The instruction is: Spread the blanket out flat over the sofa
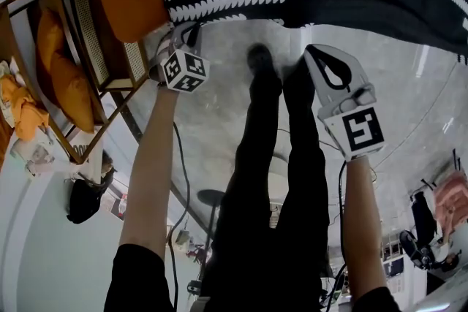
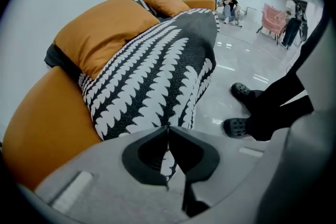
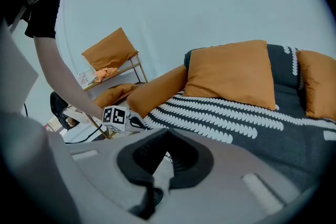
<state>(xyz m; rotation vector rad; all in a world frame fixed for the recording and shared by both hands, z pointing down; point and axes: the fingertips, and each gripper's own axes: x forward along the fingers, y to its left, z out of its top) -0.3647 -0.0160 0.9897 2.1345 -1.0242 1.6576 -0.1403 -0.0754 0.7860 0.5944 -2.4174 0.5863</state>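
The sofa (image 2: 47,123) was the biggest thing. It was soft and orange, with a fat round arm just to the left of the left hand-held gripper (image 2: 168,128).

The blanket (image 2: 152,76) lay over the sofa seat, in front of both hand-held grippers. It was dark and woolly, with rows of white leaf shapes. One end hung down over the front of the sofa, above the shiny grey floor (image 2: 236,60).

Big square orange cushions (image 3: 233,73) leaned on the sofa back, far past the right hand-held gripper (image 3: 167,132). They looked puffy and smooth.

A chair (image 1: 88,22) with a thin gold frame and a woven panel stood off to the left of the left hand-held gripper.

The person's legs (image 1: 292,179), in black trousers, stood between the two hand-held grippers. The black shoes (image 2: 244,93) had little holes.

The left hand-held gripper was pressed together, pinching the edge of the blanket beside the sofa arm. A bit of the leafy cloth showed between its grey jaws.

The right hand-held gripper was pressed together too, close to the hanging edge. Something pale showed in its gap, but I could not tell what.

Each one had a cube (image 1: 184,71) with black and white squares.
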